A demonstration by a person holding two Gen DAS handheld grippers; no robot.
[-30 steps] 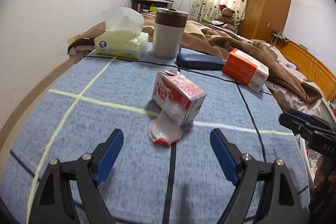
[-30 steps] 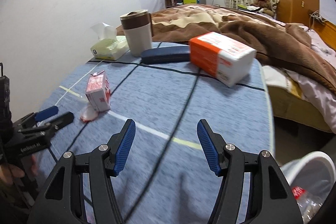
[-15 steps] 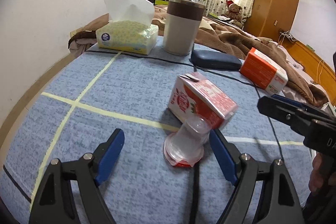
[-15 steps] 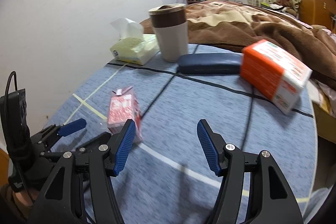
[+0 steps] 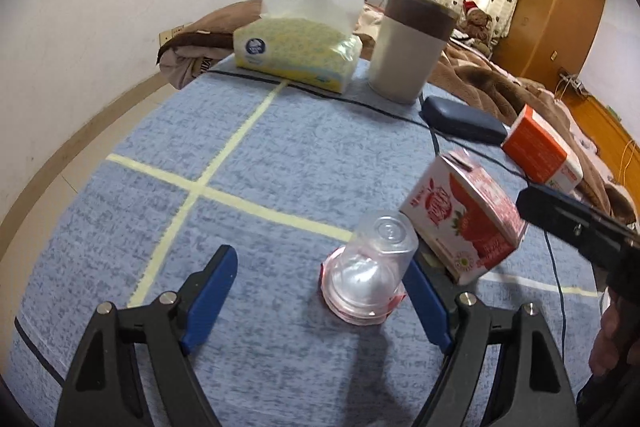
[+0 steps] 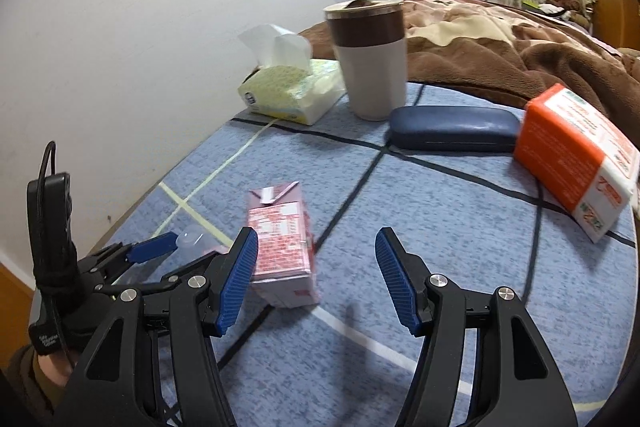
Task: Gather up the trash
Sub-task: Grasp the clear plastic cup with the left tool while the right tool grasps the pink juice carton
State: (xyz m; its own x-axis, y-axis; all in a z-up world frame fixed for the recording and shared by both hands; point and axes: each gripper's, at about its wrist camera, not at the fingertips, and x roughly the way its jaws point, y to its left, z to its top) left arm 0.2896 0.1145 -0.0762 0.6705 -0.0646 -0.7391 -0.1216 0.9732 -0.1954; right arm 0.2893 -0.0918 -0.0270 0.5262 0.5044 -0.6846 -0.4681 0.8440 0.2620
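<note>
- Your left gripper (image 5: 320, 291) has its blue-padded jaws standing apart, with the clear plastic cup (image 5: 370, 269) lying tipped on the blue patterned tablecloth (image 5: 280, 167) between them; it sits hard against the right-hand pad and well off the left-hand one, and neither pad is squeezing it.
- The cup's mouth, with a red rim, faces you, and its base points away toward the pink strawberry milk carton (image 5: 466, 223), which stands just behind it, touching or nearly so.
- Your right gripper (image 6: 316, 279) has its jaws apart with nothing between them; the carton is just ahead of its left-hand pad, upright and a little tilted.
- From the right wrist view your left gripper shows low on the left, its blue tips on either side of the cup.
- Along the far edge of the table you have a yellow tissue pack (image 5: 296, 57), a white tumbler with a brown band (image 5: 410, 55), a dark blue glasses case (image 5: 462, 125) and an orange-and-white box (image 5: 542, 147).
- A brown blanket (image 6: 500, 43) covers the bed beyond the table.
</note>
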